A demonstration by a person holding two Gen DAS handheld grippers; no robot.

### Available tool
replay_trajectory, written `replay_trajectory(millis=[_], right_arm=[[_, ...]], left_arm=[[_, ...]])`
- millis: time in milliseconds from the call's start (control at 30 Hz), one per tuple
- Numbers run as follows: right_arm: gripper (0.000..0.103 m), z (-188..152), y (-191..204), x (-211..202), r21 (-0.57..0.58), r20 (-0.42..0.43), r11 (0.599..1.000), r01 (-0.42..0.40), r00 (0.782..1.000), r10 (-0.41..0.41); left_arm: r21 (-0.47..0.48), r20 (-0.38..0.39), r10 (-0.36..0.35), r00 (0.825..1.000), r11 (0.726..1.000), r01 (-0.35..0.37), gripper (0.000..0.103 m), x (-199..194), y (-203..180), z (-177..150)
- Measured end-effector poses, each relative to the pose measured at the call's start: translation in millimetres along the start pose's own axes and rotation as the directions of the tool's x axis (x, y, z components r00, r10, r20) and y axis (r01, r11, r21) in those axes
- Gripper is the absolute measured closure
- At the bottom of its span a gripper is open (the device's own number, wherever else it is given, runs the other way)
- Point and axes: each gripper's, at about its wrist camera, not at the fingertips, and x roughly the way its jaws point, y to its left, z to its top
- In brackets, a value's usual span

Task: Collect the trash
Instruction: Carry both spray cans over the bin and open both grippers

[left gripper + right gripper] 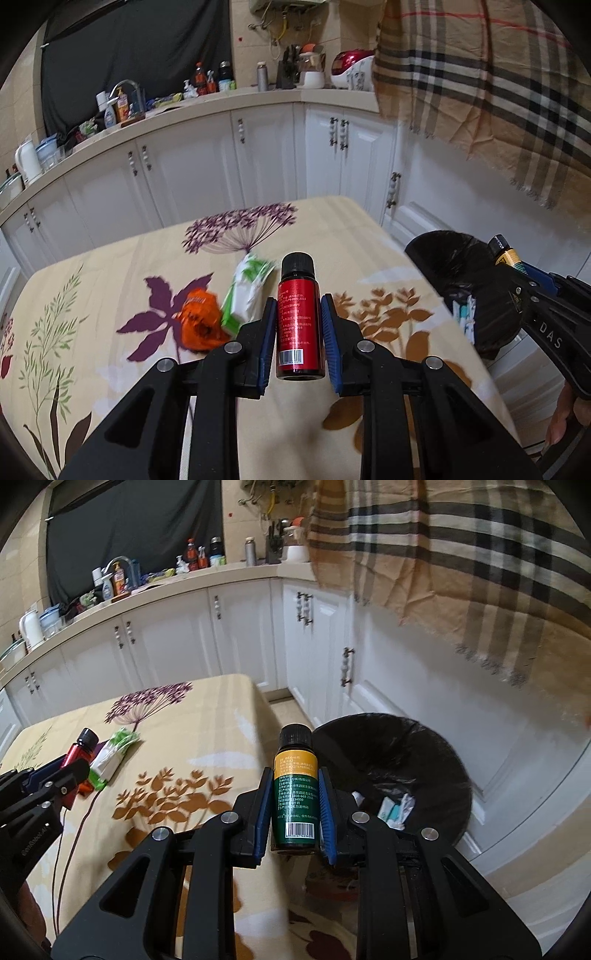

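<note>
My left gripper [298, 306] is shut on a small red bottle [300, 325] with a black cap, held above the flowered table [110, 280]. My right gripper [293, 779] is shut on a small green and yellow bottle [294, 794], held over the table's right edge beside the black-lined trash bin [424, 753]. The bin [454, 266] holds some white and teal scraps [397, 808]. An orange wrapper [201, 325] and a green and white packet [247, 291] lie on the table ahead of the left gripper. The left gripper with the red bottle [79, 747] shows at the right wrist view's left edge.
White kitchen cabinets [221, 162] and a cluttered counter [155, 107] stand behind the table. A plaid cloth [461, 565] hangs at the upper right above the bin. A thin cable [70, 845] runs across the table's near left.
</note>
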Motion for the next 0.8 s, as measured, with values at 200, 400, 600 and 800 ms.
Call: replay_trajectory(millis=[200, 400, 600, 800], right_arm=[[0.080, 8, -22, 0, 0.026, 0.022, 0.998, 0.054, 0.998, -0.054], [0.080, 13, -44, 5, 0.049, 0.035, 0.994, 0.099, 0.994, -0.100], [0.080, 16, -65, 15, 0.077, 0.034, 0.988, 0.131, 0.990, -0.133], [0.080, 16, -83, 34, 0.103, 0.016, 0.983, 0.150, 0.988, -0.153]], left_arm=[[0.041, 0.035, -0.047, 0.998, 0.998, 0.046, 0.078, 4, -24, 15], [0.092, 0.054, -0.102, 0.993, 0.991, 0.096, 0.078, 13, -55, 28], [0.142, 0.065, -0.145, 0.987, 0.981, 0.135, 0.078, 27, -88, 39], [0.194, 0.058, -0.157, 0.986, 0.970, 0.143, 0.078, 50, -115, 44]])
